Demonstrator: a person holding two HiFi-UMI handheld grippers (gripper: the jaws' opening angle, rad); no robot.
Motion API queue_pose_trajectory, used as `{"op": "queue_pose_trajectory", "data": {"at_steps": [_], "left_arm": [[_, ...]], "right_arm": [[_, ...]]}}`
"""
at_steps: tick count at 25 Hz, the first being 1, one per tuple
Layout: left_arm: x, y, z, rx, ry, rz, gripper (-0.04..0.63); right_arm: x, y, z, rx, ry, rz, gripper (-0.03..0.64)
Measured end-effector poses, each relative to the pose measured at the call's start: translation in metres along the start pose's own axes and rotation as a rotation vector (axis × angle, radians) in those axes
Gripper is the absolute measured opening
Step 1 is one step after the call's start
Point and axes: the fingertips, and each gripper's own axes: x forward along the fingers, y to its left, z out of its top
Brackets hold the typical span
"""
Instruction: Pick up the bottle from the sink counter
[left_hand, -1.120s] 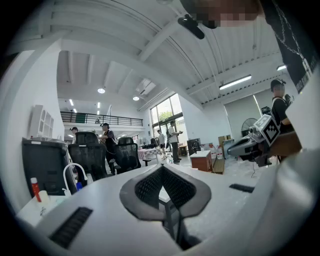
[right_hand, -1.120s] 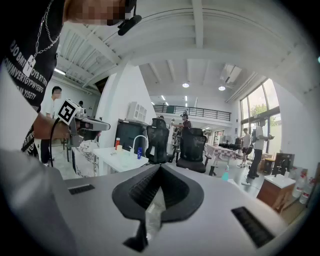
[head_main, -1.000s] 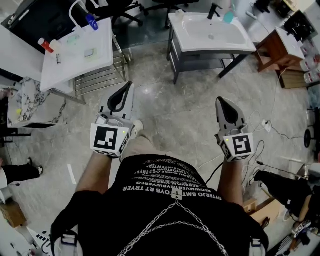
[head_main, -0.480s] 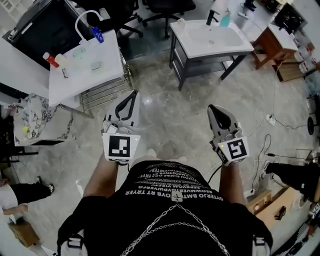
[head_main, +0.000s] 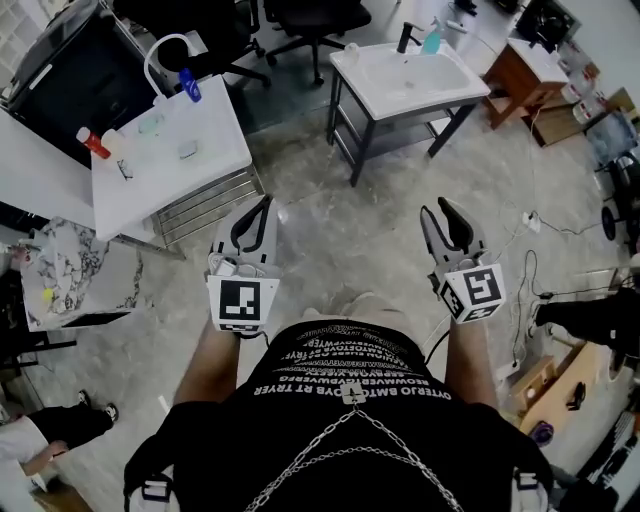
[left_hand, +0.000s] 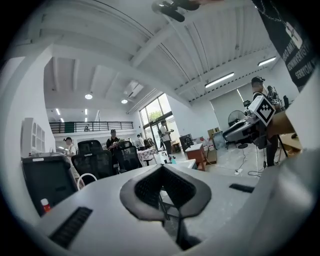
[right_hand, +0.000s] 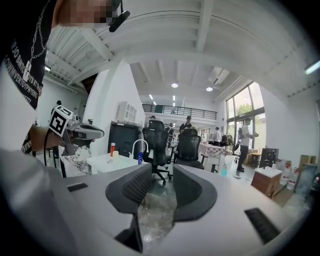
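The pale teal bottle (head_main: 431, 40) stands at the back of the white sink counter (head_main: 372, 92), beside a black faucet (head_main: 405, 38). It is far ahead of both grippers. It also shows small and distant in the left gripper view as the teal bottle (left_hand: 173, 160), and in the right gripper view as the bottle (right_hand: 224, 170). My left gripper (head_main: 265, 202) hovers over the marble floor, shut and empty. My right gripper (head_main: 438, 207) hovers level with it to the right. Its jaws have just been opening and now stand open with nothing between them.
A white table (head_main: 205, 160) stands at the left with a red bottle (head_main: 90, 143) and a blue-capped bottle (head_main: 190, 86), and a metal rack (head_main: 205, 195) below it. Black office chairs (head_main: 310, 15) sit behind. A wooden cabinet (head_main: 520, 72) and floor cables (head_main: 530, 220) are at the right.
Both grippers have moved forward over the floor toward the sink counter. The right gripper's jaws, shut before, now stand apart. The left stays shut.
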Motion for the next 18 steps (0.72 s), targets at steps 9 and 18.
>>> {"op": "queue_pose_trajectory", "data": {"at_steps": [9, 18], "left_arm": [[0.007, 0.017, -0.017, -0.011, 0.023, -0.006, 0.005], [0.074, 0.029, -0.02, -0.033, 0.044, 0.016, 0.005]], "right_arm": [[0.019, -0.008, -0.006, -0.013, 0.035, -0.029, 0.118], [0.077, -0.052, -0.024, -0.031, 0.089, 0.009, 0.156]]}}
